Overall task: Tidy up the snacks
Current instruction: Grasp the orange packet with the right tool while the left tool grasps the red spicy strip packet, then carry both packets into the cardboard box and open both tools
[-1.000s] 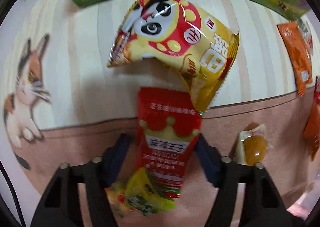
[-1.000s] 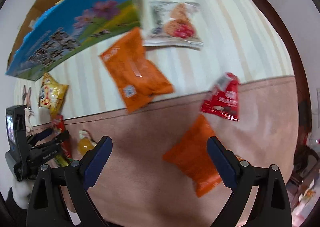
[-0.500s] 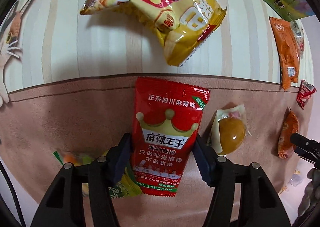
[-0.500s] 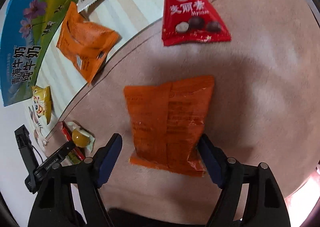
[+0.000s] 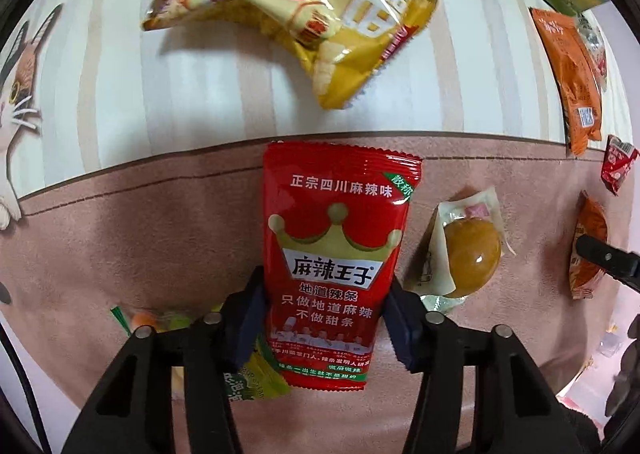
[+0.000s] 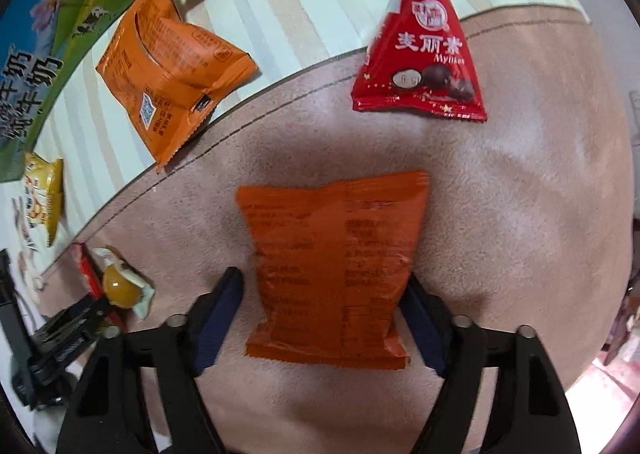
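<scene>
Left wrist view shows a pinkish-brown mat (image 5: 132,222) meeting a pale striped cloth (image 5: 168,94) farther off. On the cloth lies a puffy yellow snack bag (image 5: 320,14). On the mat, a red spicy-strip pouch (image 5: 336,254) with a gold crown and white lettering sits between the left gripper (image 5: 326,316) pads, which have just been closing and now touch both its edges. A green-yellow packet (image 5: 248,378) lies partly under it, and a clear-wrapped braised egg (image 5: 470,254) sits just right. Half a second earlier the pads stood slightly off the pouch.

Right wrist view shows what the other barely catches: a flat orange packet (image 6: 340,266), printed back up, between the right gripper (image 6: 320,318). Its jaws have just been closing; the right pad touches the packet, the left stands just apart. Beyond lie a red triangular chocolate bag (image 6: 420,62), a second orange packet (image 6: 168,66) and a blue-green milk carton (image 6: 52,34).
</scene>
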### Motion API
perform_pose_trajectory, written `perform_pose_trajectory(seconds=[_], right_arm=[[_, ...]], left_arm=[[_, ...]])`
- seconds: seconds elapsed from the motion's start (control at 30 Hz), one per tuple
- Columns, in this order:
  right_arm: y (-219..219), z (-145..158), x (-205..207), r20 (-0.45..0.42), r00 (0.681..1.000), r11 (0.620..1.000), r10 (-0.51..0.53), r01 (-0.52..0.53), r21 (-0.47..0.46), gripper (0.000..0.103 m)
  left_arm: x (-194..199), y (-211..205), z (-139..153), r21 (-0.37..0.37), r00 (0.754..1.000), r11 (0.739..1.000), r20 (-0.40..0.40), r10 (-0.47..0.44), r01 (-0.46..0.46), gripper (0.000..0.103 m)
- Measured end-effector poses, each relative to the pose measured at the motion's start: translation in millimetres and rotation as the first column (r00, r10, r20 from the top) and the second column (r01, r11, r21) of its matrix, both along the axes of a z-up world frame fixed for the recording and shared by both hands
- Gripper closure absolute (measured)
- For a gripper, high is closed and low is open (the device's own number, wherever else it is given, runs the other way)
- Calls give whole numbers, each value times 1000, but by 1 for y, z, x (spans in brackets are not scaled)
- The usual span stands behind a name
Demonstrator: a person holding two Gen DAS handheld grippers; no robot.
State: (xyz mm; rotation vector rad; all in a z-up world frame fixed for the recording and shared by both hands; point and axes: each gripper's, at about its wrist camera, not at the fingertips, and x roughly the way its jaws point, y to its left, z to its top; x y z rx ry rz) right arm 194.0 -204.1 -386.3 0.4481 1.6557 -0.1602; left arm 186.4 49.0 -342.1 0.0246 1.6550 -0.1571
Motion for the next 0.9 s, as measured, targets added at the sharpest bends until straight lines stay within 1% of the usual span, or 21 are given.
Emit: perform_pose_trajectory(seconds=[0.07, 0.23, 0.27, 0.33, 0.47, 0.6, 0.67, 0.73, 0.83, 0.9], right_arm=[[6, 0, 1, 3, 1000, 1000, 21, -21, -21, 36], [3, 0, -4, 5, 1000, 999, 31, -31, -27, 43], [3, 1, -4, 8, 999, 999, 34, -34, -25, 44], [-2, 2, -7, 19, 999, 999, 43, -43, -16, 49], [3, 17, -11, 44, 996, 997, 72, -73, 15, 52], [15, 37, -11, 91, 991, 993, 98, -104, 59, 52], [25, 46, -6, 116, 988, 990, 106, -116, 84, 52], [30, 62, 1, 152, 982, 985, 109, -127, 116, 52], [39, 96, 13, 228, 967, 975, 117, -155, 158, 52], [42, 128, 28, 297, 946, 966, 126, -185, 179, 52]], left_arm=[[-3, -1, 3, -2, 1000, 1000, 1, 7, -7, 54], [-4, 1, 7, 5, 1000, 1000, 5, 12, -12, 54], [-6, -5, 5, 5, 1000, 1000, 7, 14, -14, 55], [-3, -1, 12, -9, 1000, 1000, 7, 14, -14, 56], [-8, -5, 34, -60, 1000, 998, 0, 4, -4, 58], [-11, -7, 66, -95, 999, 995, 39, -22, 25, 58], [-9, -7, 84, -114, 998, 993, 64, -18, 25, 58], [-5, -6, 107, -155, 996, 988, 89, -4, 18, 58], [9, -5, 149, -215, 989, 977, 150, 18, 15, 58], [22, -4, 181, -255, 979, 967, 200, 36, 16, 58]])
